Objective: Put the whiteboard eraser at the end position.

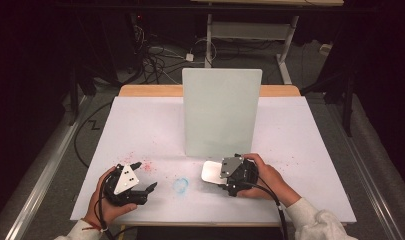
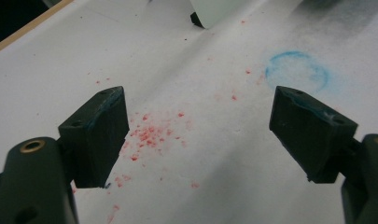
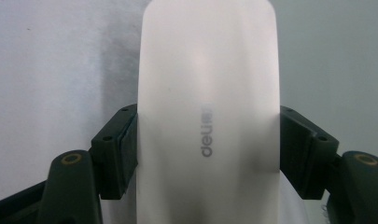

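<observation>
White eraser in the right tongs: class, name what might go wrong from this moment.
1. The right tongs pinch the white eraser only by its side edges, so it may twist or slip out.
2. The upright board stands just behind; a forward push could knock it over.
3. Dragging the eraser might smear the blue ring or red crumbs.

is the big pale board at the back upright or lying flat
Upright: the pale green rectangular board stands on its lower edge on the white table cover.
</observation>
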Demonstrator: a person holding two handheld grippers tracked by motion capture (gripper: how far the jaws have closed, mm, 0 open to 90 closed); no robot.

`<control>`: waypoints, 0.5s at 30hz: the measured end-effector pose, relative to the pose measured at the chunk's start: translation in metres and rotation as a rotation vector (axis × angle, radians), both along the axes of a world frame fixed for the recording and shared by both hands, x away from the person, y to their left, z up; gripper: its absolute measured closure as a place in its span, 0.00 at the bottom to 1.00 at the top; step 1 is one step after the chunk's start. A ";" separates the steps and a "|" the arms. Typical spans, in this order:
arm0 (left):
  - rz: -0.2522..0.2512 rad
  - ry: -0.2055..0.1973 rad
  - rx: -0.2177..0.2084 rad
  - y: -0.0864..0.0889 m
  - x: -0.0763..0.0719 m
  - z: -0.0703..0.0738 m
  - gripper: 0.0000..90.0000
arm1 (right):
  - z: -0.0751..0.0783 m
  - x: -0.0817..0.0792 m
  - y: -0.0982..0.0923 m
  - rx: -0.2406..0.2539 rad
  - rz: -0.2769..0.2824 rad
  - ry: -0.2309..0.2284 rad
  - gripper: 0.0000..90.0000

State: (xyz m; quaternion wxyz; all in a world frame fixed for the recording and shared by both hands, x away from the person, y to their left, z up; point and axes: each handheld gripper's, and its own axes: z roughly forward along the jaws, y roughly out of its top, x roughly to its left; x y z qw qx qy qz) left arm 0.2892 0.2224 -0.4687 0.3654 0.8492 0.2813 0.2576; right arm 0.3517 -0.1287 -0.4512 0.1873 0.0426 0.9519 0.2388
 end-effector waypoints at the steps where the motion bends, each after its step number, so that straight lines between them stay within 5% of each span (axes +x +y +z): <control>1: 0.001 0.001 0.000 0.000 0.000 0.000 0.21 | -0.001 -0.001 0.001 0.000 0.012 0.005 0.34; 6: 0.002 -0.001 -0.008 0.000 0.000 0.001 0.21 | -0.006 -0.002 0.006 0.007 0.029 0.018 0.34; 15: 0.002 -0.001 -0.005 0.000 0.000 0.001 0.21 | -0.003 -0.001 -0.002 0.094 -0.015 0.027 0.34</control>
